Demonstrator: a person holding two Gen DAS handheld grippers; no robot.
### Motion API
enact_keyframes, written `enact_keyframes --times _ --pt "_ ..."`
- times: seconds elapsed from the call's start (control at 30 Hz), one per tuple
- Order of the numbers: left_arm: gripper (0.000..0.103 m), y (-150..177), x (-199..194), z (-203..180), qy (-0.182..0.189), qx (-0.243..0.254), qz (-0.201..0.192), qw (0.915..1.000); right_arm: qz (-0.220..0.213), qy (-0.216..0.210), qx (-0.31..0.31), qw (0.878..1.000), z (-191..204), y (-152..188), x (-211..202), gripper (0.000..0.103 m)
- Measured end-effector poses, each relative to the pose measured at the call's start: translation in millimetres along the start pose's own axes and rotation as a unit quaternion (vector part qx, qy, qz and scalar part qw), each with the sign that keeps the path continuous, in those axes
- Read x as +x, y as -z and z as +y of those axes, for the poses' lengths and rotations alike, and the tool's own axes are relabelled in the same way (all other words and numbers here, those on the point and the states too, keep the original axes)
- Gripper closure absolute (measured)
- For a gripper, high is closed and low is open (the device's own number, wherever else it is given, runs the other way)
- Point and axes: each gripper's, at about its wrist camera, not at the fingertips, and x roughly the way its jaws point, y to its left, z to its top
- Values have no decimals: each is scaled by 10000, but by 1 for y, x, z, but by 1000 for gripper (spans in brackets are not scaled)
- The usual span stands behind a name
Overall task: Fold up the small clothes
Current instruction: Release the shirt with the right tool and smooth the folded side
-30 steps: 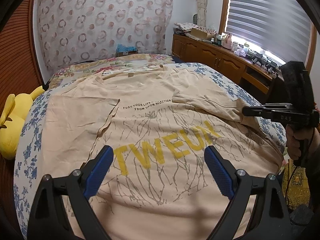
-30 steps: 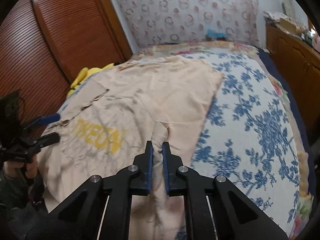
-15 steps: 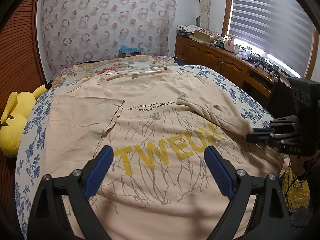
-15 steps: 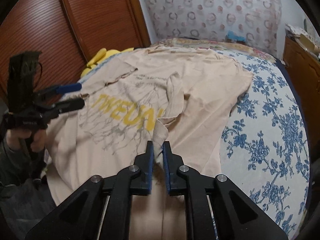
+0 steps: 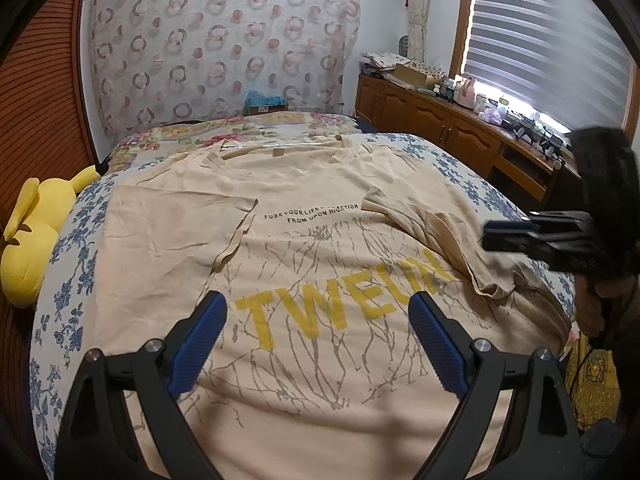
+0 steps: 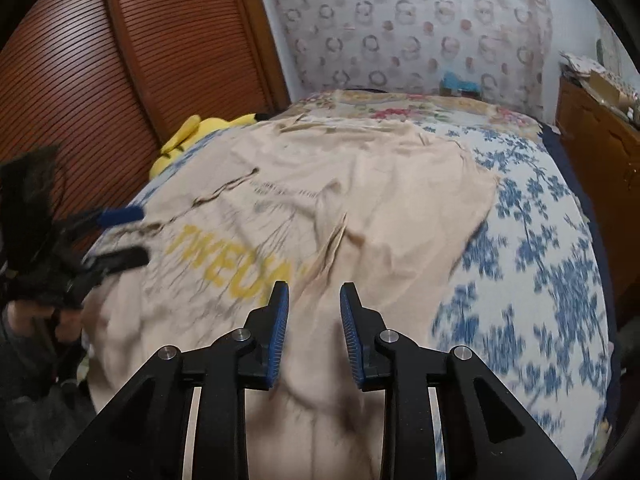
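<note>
1. From the left wrist, the left gripper [image 5: 316,336] stood with its blue-padded jaws spread wide and nothing between them, hovering over the lower front of a beige T-shirt [image 5: 304,264]. The shirt lay face up across a bed with a blue floral sheet [image 5: 64,280], its yellow "TWEUN" lettering just beyond the fingertips. Both sleeves were folded inward onto the chest; the right-side sleeve [image 5: 432,232] lay crumpled beside the lettering. The right gripper [image 5: 516,236] hung at the bed's right edge near that sleeve; from here I could not tell how its jaws stood. A yellow plush toy [image 5: 32,240] lay at the bed's left side, and a wooden sideboard [image 5: 452,128] ran under the blinds.

2. From the right wrist, the right gripper [image 6: 313,320] had its jaws parted and held nothing, above the shirt [image 6: 360,200]. The folded sleeve [image 6: 332,236] lay just beyond the fingertips. The left gripper [image 6: 120,236] appeared blurred at the left, jaws apart.
</note>
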Motion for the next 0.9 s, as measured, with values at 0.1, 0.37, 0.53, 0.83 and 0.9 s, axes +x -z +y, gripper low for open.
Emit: enact_keyframes --times 0.1,0.37,0.53,0.83,0.9 --pt "10 0 -2 2 -33 -4 -18 10000 176 93 -1 9998 0 -16 27 78" --pt "10 4 -5 16 -111 -154 -25 9998 528 38 15 9986 3 -36 72 78" --pt "10 6 -6 23 -145 -233 -37 9996 553 -565 -247 9966 23 -35 69 78" --pt "10 6 -15 33 -249 -289 -108 9992 421 -399 -210 9981 20 -23 41 78" --pt "10 6 -17 38 -294 -320 -130 9990 353 -261 -182 9989 14 -19 32 78"
